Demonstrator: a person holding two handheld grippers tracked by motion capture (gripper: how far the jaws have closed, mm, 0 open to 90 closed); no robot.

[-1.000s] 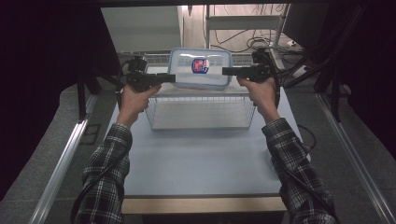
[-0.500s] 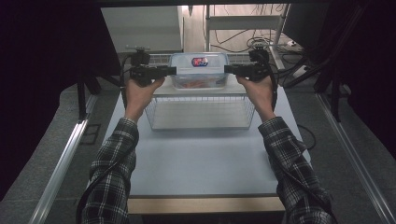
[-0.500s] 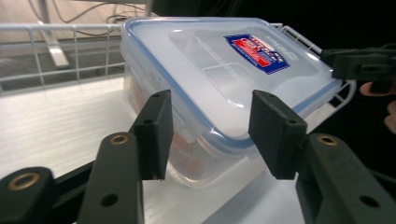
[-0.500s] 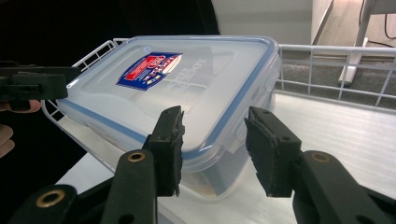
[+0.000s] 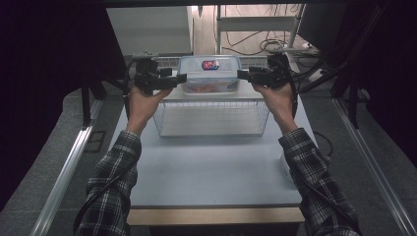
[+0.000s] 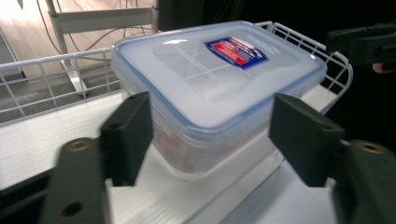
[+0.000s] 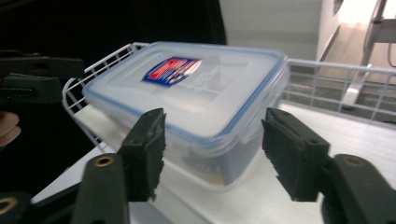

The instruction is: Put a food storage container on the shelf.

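A clear plastic food box (image 5: 209, 73) with a blue-rimmed lid and a red and blue label rests on the top shelf of a white wire rack (image 5: 211, 115). My left gripper (image 5: 182, 77) is at the box's left end and my right gripper (image 5: 242, 74) at its right end. In the left gripper view the jaws (image 6: 215, 135) stand apart around a corner of the box (image 6: 210, 74). The right gripper's jaws (image 7: 212, 149) likewise straddle a corner of the box (image 7: 196, 88) without pressing on it. Both pairs of jaws have just been opening.
The rack stands at the far middle of a grey-blue table (image 5: 211, 172) with a wooden front edge. A low wire rail (image 6: 46, 70) runs around the shelf. Cables and a white stand (image 5: 255, 29) lie behind the table, and dark curtains hang at both sides.
A second ago both grippers held the box up over the rack. It has since gone down and back onto the top shelf, and both pairs of jaws have let go of it.
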